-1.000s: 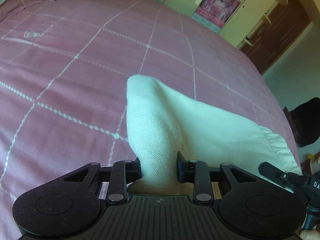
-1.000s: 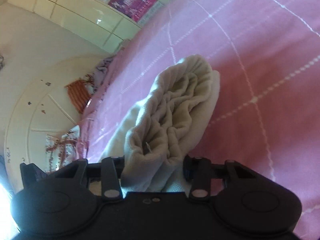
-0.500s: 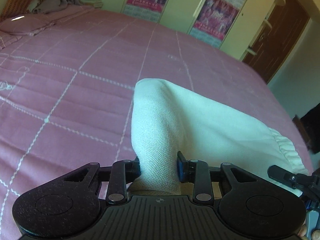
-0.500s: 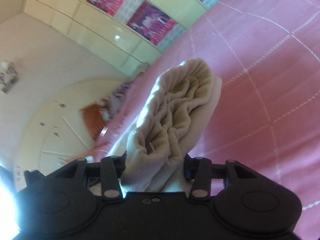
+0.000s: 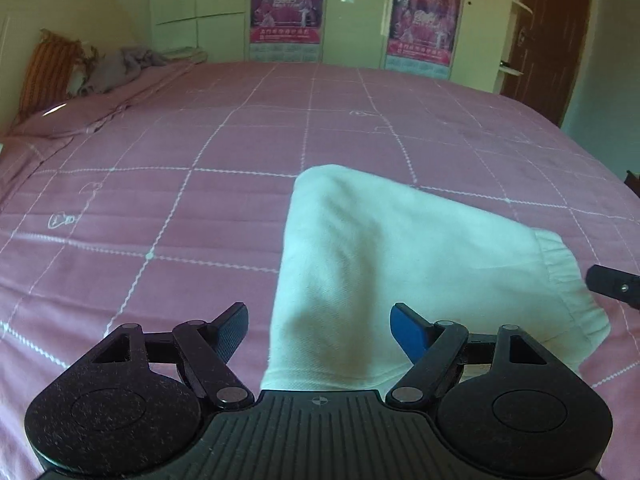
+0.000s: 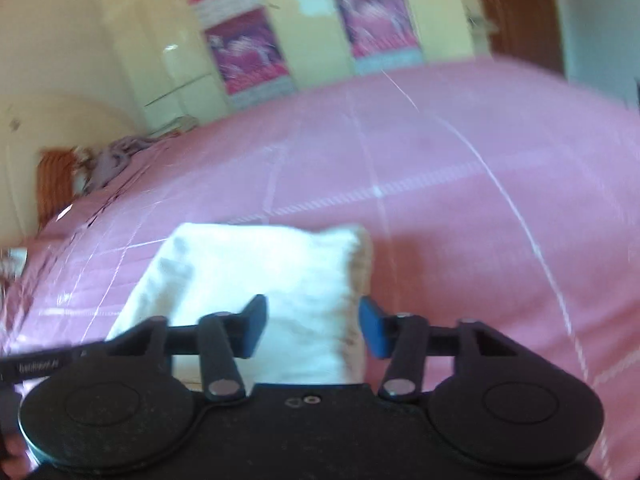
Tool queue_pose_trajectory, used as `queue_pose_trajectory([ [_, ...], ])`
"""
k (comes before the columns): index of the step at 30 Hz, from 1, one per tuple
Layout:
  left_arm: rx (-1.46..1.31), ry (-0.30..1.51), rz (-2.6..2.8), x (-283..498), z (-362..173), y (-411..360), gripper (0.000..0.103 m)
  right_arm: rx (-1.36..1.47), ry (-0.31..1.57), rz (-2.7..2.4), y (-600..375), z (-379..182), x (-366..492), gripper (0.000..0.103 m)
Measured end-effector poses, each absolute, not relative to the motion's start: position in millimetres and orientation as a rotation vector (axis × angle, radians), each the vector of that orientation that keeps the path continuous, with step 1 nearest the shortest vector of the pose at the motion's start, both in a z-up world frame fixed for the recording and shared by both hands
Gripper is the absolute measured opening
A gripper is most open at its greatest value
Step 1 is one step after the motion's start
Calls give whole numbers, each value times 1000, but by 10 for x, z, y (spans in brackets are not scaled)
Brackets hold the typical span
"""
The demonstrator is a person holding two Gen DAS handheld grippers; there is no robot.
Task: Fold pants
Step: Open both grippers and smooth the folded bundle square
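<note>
The cream-white pants [image 5: 400,264] lie folded on the pink bed, with the gathered waistband [image 5: 568,280] at the right. My left gripper [image 5: 320,330] is open, its fingers standing wide on either side of the near fold. In the right wrist view, which is blurred, the pants [image 6: 260,276] lie as a flat folded bundle. My right gripper [image 6: 312,328] is open around their near right edge. Its tip [image 5: 612,286] shows at the right edge of the left wrist view, beside the waistband.
The pink quilted bedspread [image 5: 200,184] with white grid lines fills both views. A pillow and crumpled clothes [image 5: 120,64] lie at the far left. Yellow wardrobes with posters [image 5: 286,12] stand behind the bed. A brown door [image 5: 556,32] is at the far right.
Both grippers have opened and let go of the pants, which now lie flat on the bed. Both cameras have tilted up and pulled back, showing more of the room.
</note>
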State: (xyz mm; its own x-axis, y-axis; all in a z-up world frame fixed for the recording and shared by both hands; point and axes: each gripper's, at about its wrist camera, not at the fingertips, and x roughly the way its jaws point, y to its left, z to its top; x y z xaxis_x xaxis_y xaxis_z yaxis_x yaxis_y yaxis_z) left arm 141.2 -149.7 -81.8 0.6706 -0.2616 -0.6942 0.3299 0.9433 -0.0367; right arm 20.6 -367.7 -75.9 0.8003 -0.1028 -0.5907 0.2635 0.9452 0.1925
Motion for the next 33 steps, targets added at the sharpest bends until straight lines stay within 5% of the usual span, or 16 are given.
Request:
queue_pose_trajectory([
  [4, 174, 921, -310, 1491, -1236, -1633, 78, 96, 715, -172, -3377, -946, 303, 39],
  [6, 106, 931, -296, 1448, -1348, -1519, 89, 19, 817, -215, -3354, -1212, 330, 39],
  [14, 163, 919, -258, 1370, -1093, -1606, 89, 126, 857, -211, -3433, -1173, 358, 43],
  [18, 251, 854, -265, 1241, -877, -1744, 90, 185, 778, -243, -3381, -1027, 177, 49],
  [21, 274, 833, -238, 1136, -738, -1802, 103, 256, 749, -273, -3358, -963, 78, 67],
  [28, 397, 887, -220, 1082, -720, -1974, 103, 295, 779, -305, -3394, -985, -30, 67],
  [33, 472, 951, -203, 1104, -860, -2087, 103, 258, 781, -321, -3370, -914, 23, 82],
])
